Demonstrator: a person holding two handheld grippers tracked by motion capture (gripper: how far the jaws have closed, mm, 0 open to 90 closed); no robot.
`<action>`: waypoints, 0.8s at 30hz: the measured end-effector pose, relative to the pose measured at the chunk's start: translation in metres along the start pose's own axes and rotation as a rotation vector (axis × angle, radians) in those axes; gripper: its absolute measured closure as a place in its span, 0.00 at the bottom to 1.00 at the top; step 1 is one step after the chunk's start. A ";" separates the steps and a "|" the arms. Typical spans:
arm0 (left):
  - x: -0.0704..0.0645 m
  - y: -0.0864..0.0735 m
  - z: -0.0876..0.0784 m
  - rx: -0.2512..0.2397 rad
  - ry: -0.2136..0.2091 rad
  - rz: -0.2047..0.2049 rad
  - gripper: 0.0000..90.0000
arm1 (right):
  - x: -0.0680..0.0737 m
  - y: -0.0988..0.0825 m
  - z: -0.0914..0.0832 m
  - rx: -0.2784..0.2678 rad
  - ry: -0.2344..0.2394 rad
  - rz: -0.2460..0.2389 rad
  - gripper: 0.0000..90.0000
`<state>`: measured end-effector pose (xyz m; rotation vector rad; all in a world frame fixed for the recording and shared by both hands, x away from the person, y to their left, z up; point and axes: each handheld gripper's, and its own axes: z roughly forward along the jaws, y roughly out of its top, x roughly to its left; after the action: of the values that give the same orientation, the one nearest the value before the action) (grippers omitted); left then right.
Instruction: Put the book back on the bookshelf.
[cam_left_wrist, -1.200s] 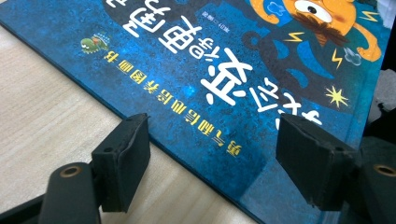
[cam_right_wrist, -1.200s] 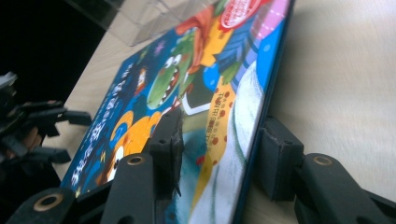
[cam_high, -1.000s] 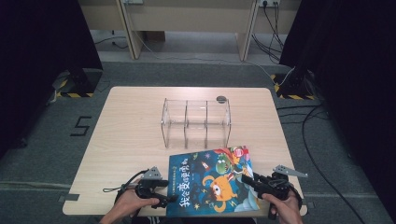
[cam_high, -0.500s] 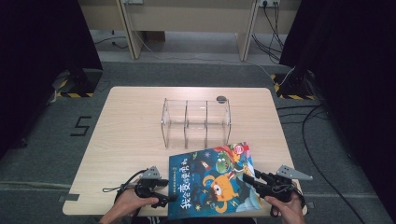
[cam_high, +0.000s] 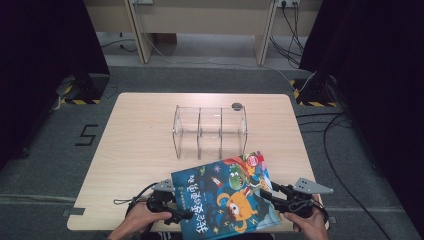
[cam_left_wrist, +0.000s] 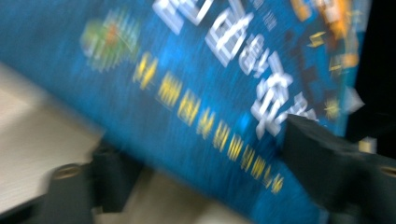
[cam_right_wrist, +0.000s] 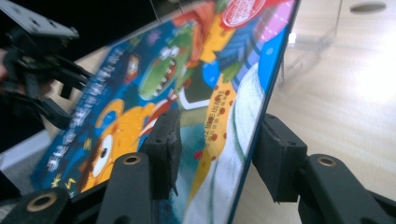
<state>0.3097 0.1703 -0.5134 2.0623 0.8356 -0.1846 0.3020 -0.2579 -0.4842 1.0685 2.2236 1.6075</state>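
Book (cam_high: 227, 197) raised off desk (cam_high: 140, 145) near clear rack (cam_high: 210, 131); left claw (cam_high: 182, 215) and right claw (cam_high: 267, 194) each clamped on an edge.

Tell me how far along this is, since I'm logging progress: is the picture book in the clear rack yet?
Not yet. The book is off the table, tilted, with the left gripper and right gripper at opposite edges, jaws straddling them. The clear rack stands empty behind it, so slotting the book in, if intended, remains.

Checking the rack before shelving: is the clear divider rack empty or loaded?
Empty: the clear rack shows bare table through every compartment.
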 end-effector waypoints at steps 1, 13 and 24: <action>-0.001 0.000 0.001 0.012 -0.009 -0.001 0.36 | 0.000 -0.001 0.001 0.011 -0.004 0.007 0.60; 0.002 0.006 -0.010 -0.094 -0.049 -0.102 0.54 | -0.010 -0.009 0.007 0.088 -0.027 0.115 0.57; 0.001 0.011 -0.019 -0.164 -0.060 -0.137 0.64 | 0.001 -0.004 0.007 0.120 -0.171 0.016 0.42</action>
<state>0.3137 0.1815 -0.4949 1.8393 0.9247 -0.2429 0.3034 -0.2531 -0.4900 1.2091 2.2258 1.3477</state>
